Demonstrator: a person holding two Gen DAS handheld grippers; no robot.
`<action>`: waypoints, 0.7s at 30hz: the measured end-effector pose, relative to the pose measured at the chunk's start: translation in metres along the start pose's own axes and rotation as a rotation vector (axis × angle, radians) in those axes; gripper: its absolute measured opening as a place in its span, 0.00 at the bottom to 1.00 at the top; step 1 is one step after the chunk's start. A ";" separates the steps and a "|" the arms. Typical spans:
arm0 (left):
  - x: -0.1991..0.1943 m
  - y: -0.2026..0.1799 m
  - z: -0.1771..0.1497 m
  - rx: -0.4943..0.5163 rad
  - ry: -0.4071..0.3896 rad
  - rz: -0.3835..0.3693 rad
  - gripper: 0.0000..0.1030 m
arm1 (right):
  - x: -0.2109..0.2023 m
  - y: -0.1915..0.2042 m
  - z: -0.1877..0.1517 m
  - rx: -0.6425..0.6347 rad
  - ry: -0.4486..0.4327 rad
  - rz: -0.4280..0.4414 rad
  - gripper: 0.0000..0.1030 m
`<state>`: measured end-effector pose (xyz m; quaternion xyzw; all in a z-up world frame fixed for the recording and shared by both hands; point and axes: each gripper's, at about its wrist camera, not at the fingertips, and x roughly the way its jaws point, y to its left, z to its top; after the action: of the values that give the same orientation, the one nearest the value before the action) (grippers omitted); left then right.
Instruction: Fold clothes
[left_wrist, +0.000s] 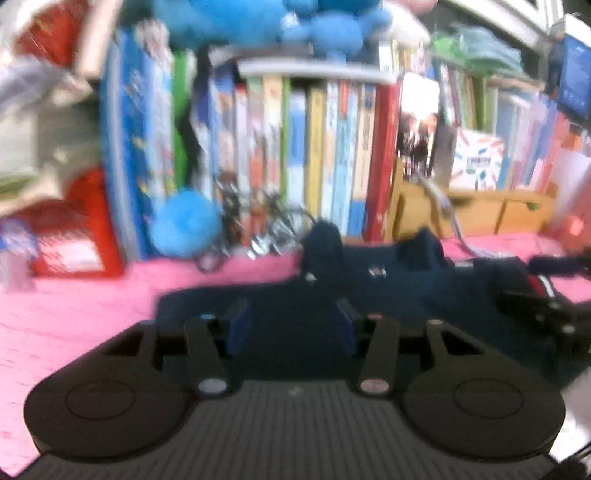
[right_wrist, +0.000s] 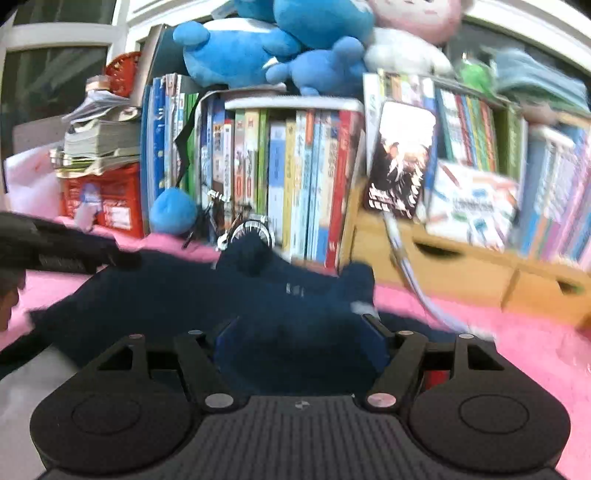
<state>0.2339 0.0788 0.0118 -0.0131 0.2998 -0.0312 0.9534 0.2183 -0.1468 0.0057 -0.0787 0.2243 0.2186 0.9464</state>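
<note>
From the left wrist, everything is smeared by blur: a dark navy garment (left_wrist: 369, 291) lies crumpled on the pink cover (left_wrist: 74, 314), its far edge bunched up near a row of books (left_wrist: 314, 155). The left gripper (left_wrist: 291, 326) sits low over the garment's near edge with its blue pads apart and dark cloth filling the gap between them; whether the pads actually press the cloth, I cannot tell. At the right edge the right gripper (left_wrist: 546, 295) shows as a black shape over the same garment. From the right wrist, the garment (right_wrist: 184, 291) spreads leftward across the pink cover (right_wrist: 535, 343), humped in front of the books (right_wrist: 295, 177), with blue plush toys (right_wrist: 280, 40) piled on top of them. The right gripper (right_wrist: 301, 341) has its fingers spread wide with cloth lying between them, and I cannot tell if it is pinched. The left gripper (right_wrist: 66, 251) reaches in from the left edge.
</note>
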 end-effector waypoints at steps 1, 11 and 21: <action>0.011 -0.001 0.000 0.001 0.018 0.004 0.46 | 0.011 0.003 0.002 0.009 -0.004 0.016 0.75; 0.049 0.005 -0.030 0.082 0.050 0.180 0.53 | 0.105 0.018 -0.009 0.024 0.120 0.064 0.95; 0.050 0.011 -0.028 0.042 0.060 0.192 0.61 | 0.081 -0.068 -0.031 -0.030 0.191 -0.189 1.00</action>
<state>0.2594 0.0864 -0.0400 0.0363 0.3276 0.0535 0.9426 0.3022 -0.1846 -0.0558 -0.1343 0.3017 0.1234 0.9358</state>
